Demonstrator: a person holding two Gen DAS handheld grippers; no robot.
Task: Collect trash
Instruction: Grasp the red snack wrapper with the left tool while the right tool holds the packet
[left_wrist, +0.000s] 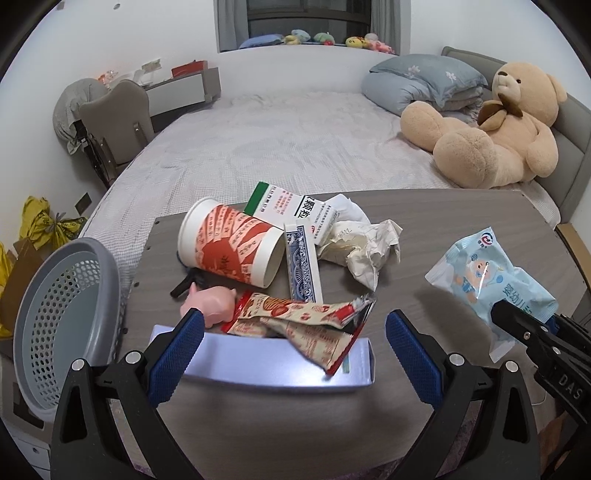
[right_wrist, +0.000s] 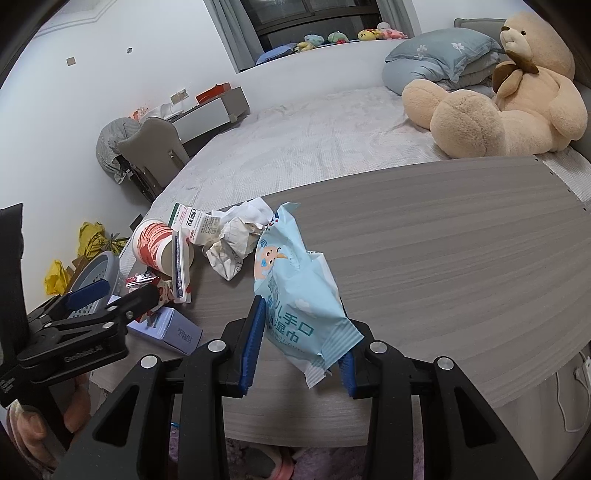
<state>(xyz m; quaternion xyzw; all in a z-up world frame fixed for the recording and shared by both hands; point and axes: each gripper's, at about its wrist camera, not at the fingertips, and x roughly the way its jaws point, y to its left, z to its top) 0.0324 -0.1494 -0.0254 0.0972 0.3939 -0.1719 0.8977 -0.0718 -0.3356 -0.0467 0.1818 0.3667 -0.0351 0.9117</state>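
My right gripper (right_wrist: 301, 343) is shut on a light blue wet-wipe packet (right_wrist: 295, 291) and holds it above the grey table (right_wrist: 443, 240); the packet also shows in the left wrist view (left_wrist: 491, 280). My left gripper (left_wrist: 295, 332) is open over a pile of trash: a red snack wrapper (left_wrist: 314, 321), a pale purple box (left_wrist: 266, 365), a red-and-white paper cup (left_wrist: 229, 247) on its side, a blue patterned card box (left_wrist: 303, 262), crumpled paper (left_wrist: 365, 247) and a white medicine box (left_wrist: 288, 210). A grey perforated basket (left_wrist: 62, 310) stands at the table's left edge.
A pink toy pig (left_wrist: 210, 302) lies by the cup. Behind the table is a bed (left_wrist: 277, 140) with a large teddy bear (left_wrist: 498, 122) and blue pillows. A chair (left_wrist: 114, 118) and yellow bags (left_wrist: 40, 221) are at the left.
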